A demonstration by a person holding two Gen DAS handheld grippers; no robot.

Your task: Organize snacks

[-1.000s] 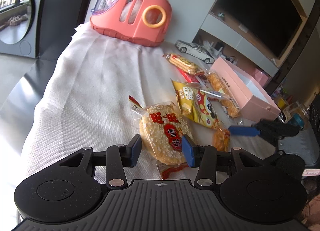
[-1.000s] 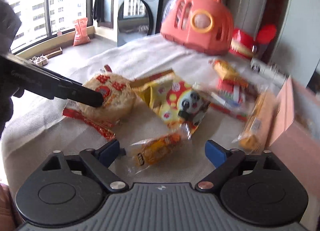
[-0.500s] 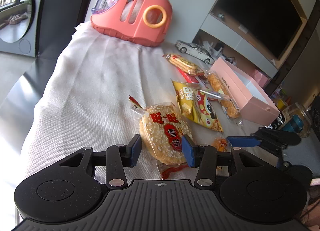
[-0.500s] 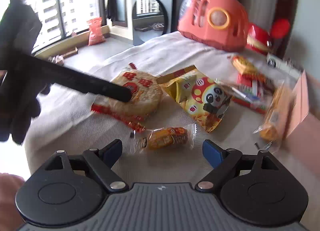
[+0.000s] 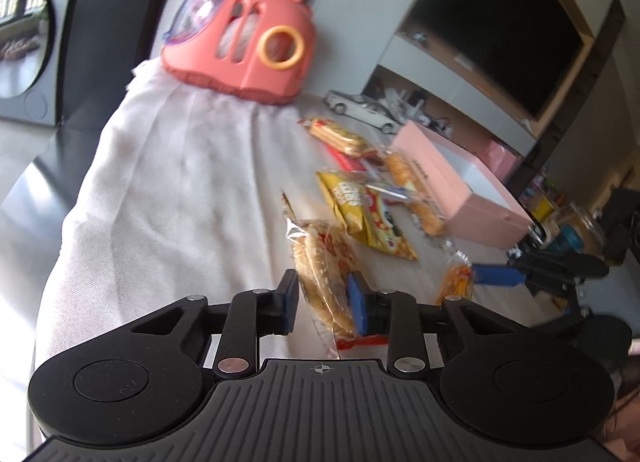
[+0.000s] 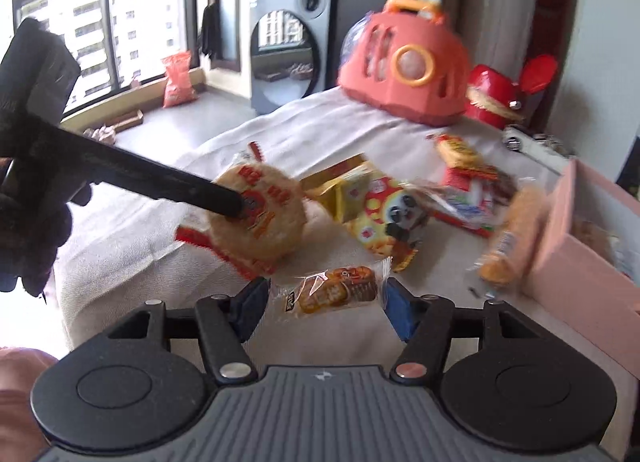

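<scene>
While closing, left hand-held gripper [image 5: 322, 304] clamps rice cracker [image 5: 320, 266] | right [image 6: 324, 304] pinches small snack pack [image 6: 334, 289] | labels blurred

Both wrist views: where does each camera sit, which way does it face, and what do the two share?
Left wrist: sits behind the left gripper, facing down the cloth-covered table toward the pink box; its jaws, just closing, clamp the round rice cracker on edge.
Right wrist: sits behind the right gripper, facing across the table toward the window; its jaws, just closing, pinch the small orange packet; a gloved hand shows.
Shared: cracker, packet, yellow panda bag, pink carrier, each other's gripper.
</scene>
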